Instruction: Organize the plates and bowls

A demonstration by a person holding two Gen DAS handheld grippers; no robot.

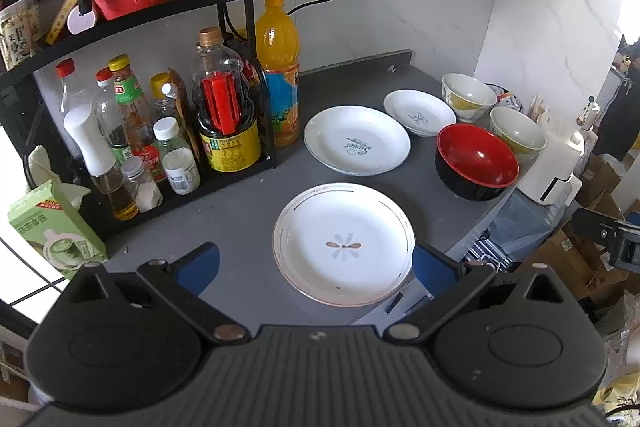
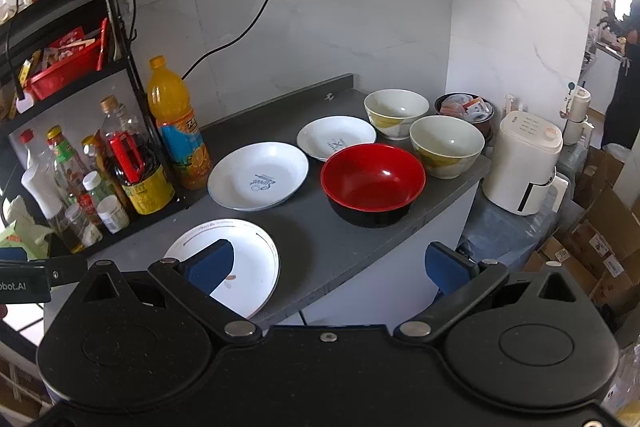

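Between the blue pads of the left claw (image 1: 316, 267) lies the flower-marked plate (image 1: 343, 243), flat on the grey tabletop (image 1: 240, 219) at its near edge. Both jaws stand wide and grip nothing. The plate sits directly ahead of and below this claw, its near rim closest to the right-hand pad. Being round, it offers no long axis; approach direction is governed only by the rim.

The right claw (image 2: 326, 265) is likewise spread wide and empty. From its camera the same plate falls low and to the left, partly hidden behind the left pad, while the red-and-black bowl (image 2: 373, 183) stands straight ahead, further in on the tabletop.

Further out, the lettered white plate (image 1: 357, 139) lies beyond the flowered one, near but apart. The small white plate (image 1: 419, 111) lies behind it to the right. Two cream bowls (image 2: 446, 145) and (image 2: 396, 111) stand upright at the back right, beside the red bowl. An orange drink bottle (image 1: 277, 67) and a rack of condiment bottles (image 1: 132, 131) occupy the left.

Assessment: nothing is yet stacked. The left claw is nearer to the flowered plate; the right is better placed for the bowls. Since the plate lies flat, a rim grip would require one pad under the overhanging near edge.
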